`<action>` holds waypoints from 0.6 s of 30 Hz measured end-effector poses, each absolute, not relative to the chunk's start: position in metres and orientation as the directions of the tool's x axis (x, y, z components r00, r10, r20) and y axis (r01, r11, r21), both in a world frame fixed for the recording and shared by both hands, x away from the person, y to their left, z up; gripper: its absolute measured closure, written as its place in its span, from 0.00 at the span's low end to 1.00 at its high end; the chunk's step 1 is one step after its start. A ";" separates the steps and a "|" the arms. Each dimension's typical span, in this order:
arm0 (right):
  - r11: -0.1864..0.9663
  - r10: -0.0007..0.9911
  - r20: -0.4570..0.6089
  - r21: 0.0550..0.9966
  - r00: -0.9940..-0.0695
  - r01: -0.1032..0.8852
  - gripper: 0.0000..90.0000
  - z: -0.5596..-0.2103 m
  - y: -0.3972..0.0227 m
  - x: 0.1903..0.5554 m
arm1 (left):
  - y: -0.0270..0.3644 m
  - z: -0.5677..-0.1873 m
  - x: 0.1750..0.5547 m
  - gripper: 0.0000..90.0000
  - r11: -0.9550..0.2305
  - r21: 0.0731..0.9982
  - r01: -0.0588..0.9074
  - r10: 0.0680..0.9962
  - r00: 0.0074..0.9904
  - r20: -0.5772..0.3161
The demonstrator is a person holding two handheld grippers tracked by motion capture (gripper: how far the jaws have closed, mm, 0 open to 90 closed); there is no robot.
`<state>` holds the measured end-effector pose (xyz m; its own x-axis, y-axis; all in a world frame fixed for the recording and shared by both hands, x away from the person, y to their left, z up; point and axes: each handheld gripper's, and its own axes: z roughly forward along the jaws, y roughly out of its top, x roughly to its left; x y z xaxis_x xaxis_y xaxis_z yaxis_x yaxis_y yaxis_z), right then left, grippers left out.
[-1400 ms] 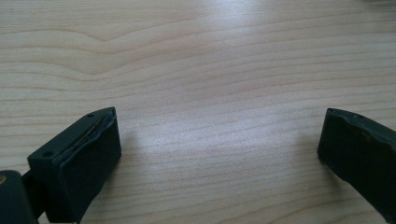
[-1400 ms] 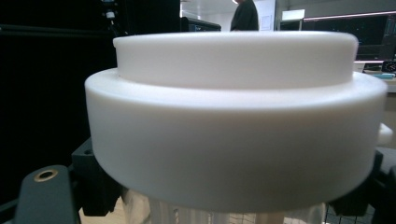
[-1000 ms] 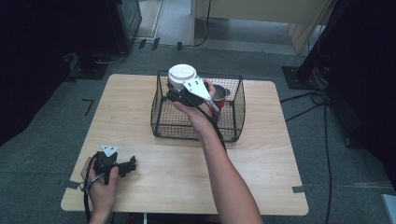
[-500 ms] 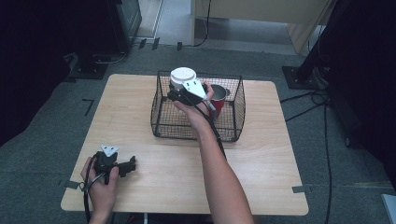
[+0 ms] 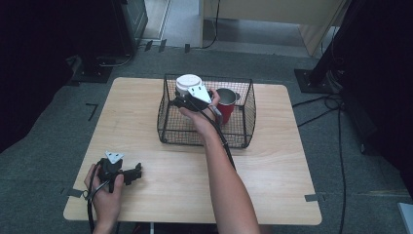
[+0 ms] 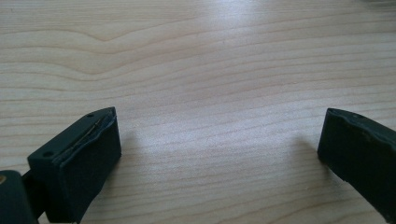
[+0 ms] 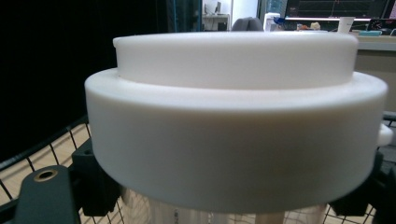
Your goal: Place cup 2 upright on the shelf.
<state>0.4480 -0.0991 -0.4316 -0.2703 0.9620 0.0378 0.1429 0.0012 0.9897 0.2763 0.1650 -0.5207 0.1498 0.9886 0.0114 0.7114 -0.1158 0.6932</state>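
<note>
Presently, a black wire basket [image 5: 206, 127] is seen standing on the wooden table [image 5: 272, 170], toward the 12 o'clock edge of the tabletop in the high view. A red mug [image 5: 226, 103] with a metal rim is observed inside the basket, in its 1 o'clock portion. A jar with a wide white lid [image 5: 188, 83] is held at the basket's 11 o'clock corner, its lid level with or above the basket rim; whether its base rests on the basket floor cannot be told.

The right gripper [image 5: 184, 101] is positioned over the basket, just beside the mug at its 9 o'clock side, with the right hand [image 5: 200, 113] wrapped around its body. In the right gripper view, the white lid [image 7: 236, 112] is seen very near, with a clear body visible beneath it; the black jaws are noted on either side of that body, just under the lid, closed against the jar.

The left gripper [image 5: 134, 171] is found resting on the table near the 7 o'clock corner, held by the left hand [image 5: 103, 195], well apart from the basket. In the left gripper view, its jaws are recorded as spread wide, with bare wood grain [image 6: 205, 93] between them and nothing held.
</note>
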 end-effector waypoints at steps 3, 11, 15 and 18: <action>0.004 0.960 0.037 0.989 -0.278 0.146 0.18 -0.433 -0.099 0.449 | 0.165 -0.521 0.276 0.00 -0.115 0.693 0.711 0.989 0.150 0.011; 0.028 0.959 0.023 0.985 -0.284 0.173 0.18 -0.436 -0.101 0.450 | 0.165 -0.521 0.276 0.00 -0.115 0.693 0.711 0.989 0.149 0.011; 0.037 0.955 0.016 0.985 -0.297 0.171 0.18 -0.438 -0.100 0.450 | 0.165 -0.521 0.276 0.00 -0.116 0.693 0.711 0.989 0.150 0.012; 0.024 0.952 0.029 0.985 -0.304 0.169 0.18 -0.439 -0.098 0.451 | 0.165 -0.521 0.276 0.00 -0.116 0.693 0.711 0.989 0.150 0.011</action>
<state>0.4513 -0.0978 -0.4388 -0.3039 0.9522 0.0294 0.1694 0.0236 0.9853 0.2763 0.1650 -0.5207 0.1497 0.9887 0.0113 0.7113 -0.1156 0.6933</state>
